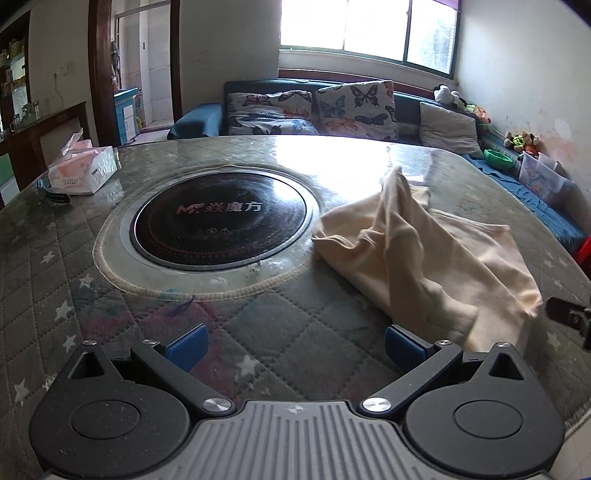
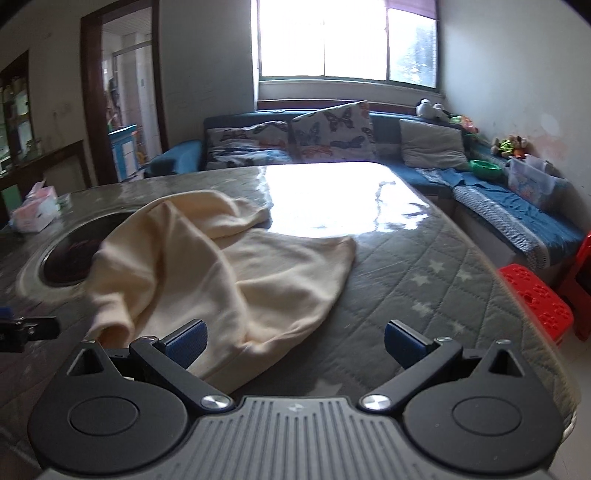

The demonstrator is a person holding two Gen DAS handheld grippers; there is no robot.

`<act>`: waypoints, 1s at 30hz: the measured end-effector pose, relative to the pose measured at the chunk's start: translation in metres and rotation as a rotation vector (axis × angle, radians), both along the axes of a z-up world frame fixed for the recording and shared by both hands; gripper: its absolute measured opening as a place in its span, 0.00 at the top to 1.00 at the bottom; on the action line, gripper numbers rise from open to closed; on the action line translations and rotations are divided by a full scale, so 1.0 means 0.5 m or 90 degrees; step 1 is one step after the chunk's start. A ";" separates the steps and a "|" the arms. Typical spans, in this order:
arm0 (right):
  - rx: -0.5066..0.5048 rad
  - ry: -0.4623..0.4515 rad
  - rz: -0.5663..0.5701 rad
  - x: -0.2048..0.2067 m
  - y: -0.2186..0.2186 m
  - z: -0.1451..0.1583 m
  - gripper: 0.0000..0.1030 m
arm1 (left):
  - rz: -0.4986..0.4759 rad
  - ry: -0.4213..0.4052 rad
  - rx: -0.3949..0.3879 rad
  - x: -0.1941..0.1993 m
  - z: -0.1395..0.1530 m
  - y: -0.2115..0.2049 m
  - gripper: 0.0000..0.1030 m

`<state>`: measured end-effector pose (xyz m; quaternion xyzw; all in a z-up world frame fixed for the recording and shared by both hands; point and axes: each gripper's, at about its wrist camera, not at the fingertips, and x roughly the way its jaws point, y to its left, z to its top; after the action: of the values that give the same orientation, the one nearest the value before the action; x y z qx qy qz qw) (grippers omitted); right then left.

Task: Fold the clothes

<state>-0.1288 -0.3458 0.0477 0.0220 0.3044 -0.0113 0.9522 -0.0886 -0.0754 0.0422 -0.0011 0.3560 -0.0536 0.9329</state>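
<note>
A cream garment (image 1: 424,254) lies crumpled on a quilted, star-patterned worktop (image 1: 258,332), just to the right of the round black induction cooktop (image 1: 221,218) set into the worktop's middle — one edge of the cloth touching the cooktop's rim. The left claw (image 1: 295,345) hovers low over the quilted cover near the cooktop's front edge, its blue-padded fingers spread wide and holding nothing; the garment lies ahead and to its right, the nearest fold close beside the right finger pad. The right claw (image 2: 295,343) is likewise wide open and empty, with the garment (image 2: 221,269) ahead and to its left — the hem running under or just past the left finger, though contact cannot be judged. A tissue box (image 1: 83,170) sits on the far left of the cooktop, well apart from the cloth. Beyond the cooktop, a blue sofa (image 1: 199,122) carries butterfly-print cushions (image 1: 354,107) beneath a bright window (image 1: 365,29). A red plastic stool (image 2: 535,302) stands off the worktop's right edge.
</note>
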 end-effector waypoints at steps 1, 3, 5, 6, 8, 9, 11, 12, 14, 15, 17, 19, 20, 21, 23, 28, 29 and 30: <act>0.002 0.002 0.004 -0.004 0.005 -0.002 0.00 | -0.003 -0.001 0.001 -0.004 0.001 -0.001 0.00; 0.000 0.006 0.011 -0.012 0.016 -0.006 0.00 | -0.006 -0.004 0.005 -0.012 0.003 -0.003 0.00; -0.001 0.009 0.015 -0.017 0.024 -0.008 0.00 | -0.007 -0.006 0.007 -0.019 0.004 -0.005 0.00; -0.001 0.011 0.019 -0.023 0.029 -0.009 0.00 | -0.007 -0.005 0.008 -0.022 0.004 -0.006 0.00; -0.001 0.016 0.025 -0.030 0.034 -0.011 0.00 | -0.007 -0.004 0.010 -0.029 0.001 -0.007 0.00; -0.003 0.016 0.028 -0.034 0.037 -0.012 0.00 | -0.007 -0.004 0.010 -0.034 0.001 -0.007 0.00; -0.003 0.017 0.033 -0.041 0.039 -0.014 0.00 | -0.009 -0.005 0.009 -0.042 -0.001 -0.008 0.00; -0.004 0.017 0.035 -0.044 0.040 -0.015 0.00 | -0.010 -0.006 0.010 -0.047 -0.001 -0.010 0.00; -0.005 0.019 0.038 -0.052 0.042 -0.018 0.00 | -0.013 -0.008 0.011 -0.057 -0.001 -0.013 0.00; -0.006 0.019 0.039 -0.057 0.043 -0.018 0.00 | -0.016 -0.009 0.013 -0.062 0.000 -0.014 0.00; -0.006 0.019 0.042 -0.065 0.044 -0.019 0.00 | -0.020 -0.012 0.015 -0.072 0.001 -0.018 0.00; -0.008 0.019 0.043 -0.075 0.046 -0.021 0.00 | -0.024 -0.015 0.016 -0.083 0.002 -0.019 0.00; -0.009 0.019 0.044 -0.078 0.046 -0.021 0.00 | -0.027 -0.016 0.017 -0.088 0.002 -0.020 0.00; -0.009 0.019 0.045 -0.082 0.047 -0.022 0.00 | -0.028 -0.017 0.019 -0.093 0.002 -0.021 0.00; -0.012 0.018 0.049 -0.093 0.048 -0.022 0.00 | -0.031 -0.019 0.022 -0.102 0.000 -0.023 0.00; -0.015 0.007 0.056 -0.112 0.052 -0.016 0.00 | -0.045 -0.025 0.028 -0.123 0.001 -0.026 0.00; -0.016 0.005 0.056 -0.115 0.053 -0.015 0.00 | -0.050 -0.026 0.030 -0.128 0.001 -0.027 0.00; -0.016 0.003 0.056 -0.117 0.053 -0.014 0.00 | -0.055 -0.027 0.032 -0.132 0.001 -0.028 0.00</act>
<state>-0.1872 -0.3192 0.0409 -0.0037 0.3074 0.0266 0.9512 -0.1547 -0.0893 0.0429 0.0387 0.3368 -0.0848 0.9370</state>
